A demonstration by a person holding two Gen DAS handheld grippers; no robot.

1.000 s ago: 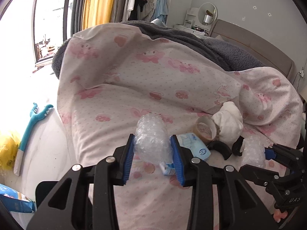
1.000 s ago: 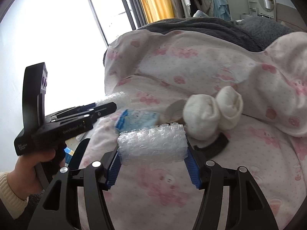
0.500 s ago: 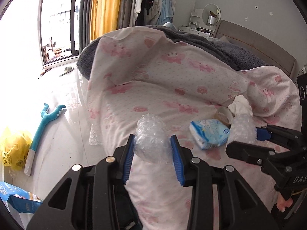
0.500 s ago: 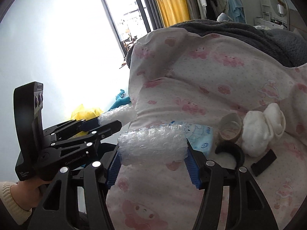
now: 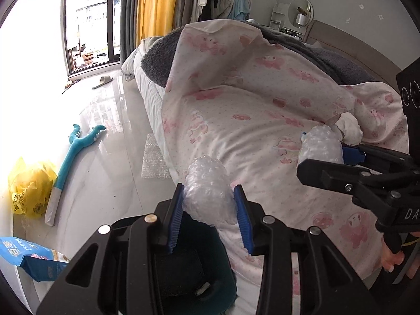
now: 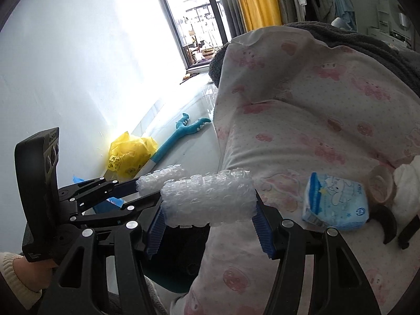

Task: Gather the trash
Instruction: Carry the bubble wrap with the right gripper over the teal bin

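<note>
My left gripper [image 5: 208, 215] is shut on a wad of clear bubble wrap [image 5: 207, 189], held over the near edge of the pink-patterned bed above a dark teal bin [image 5: 194, 270]. My right gripper [image 6: 208, 224] is shut on a roll of bubble wrap [image 6: 207, 199], also above the bin [image 6: 181, 260] beside the bed. The right gripper also shows in the left wrist view [image 5: 338, 157], and the left gripper shows in the right wrist view [image 6: 147, 186]. A blue tissue pack [image 6: 336, 202] and a tape roll [image 6: 380, 186] lie on the bed.
A yellow plastic bag [image 5: 29, 186], a teal plush toy [image 5: 71, 162], a blue packet [image 5: 29, 260] and a flat sheet of bubble wrap [image 5: 153, 160] lie on the glossy floor. White socks [image 5: 349, 128] and a black curved item [image 6: 388, 223] lie on the bed. A window is at the far left.
Both grippers have drawn back from the middle of the bed and swung left toward its near edge, each still holding its bubble wrap. The bin and floor have come into view.
</note>
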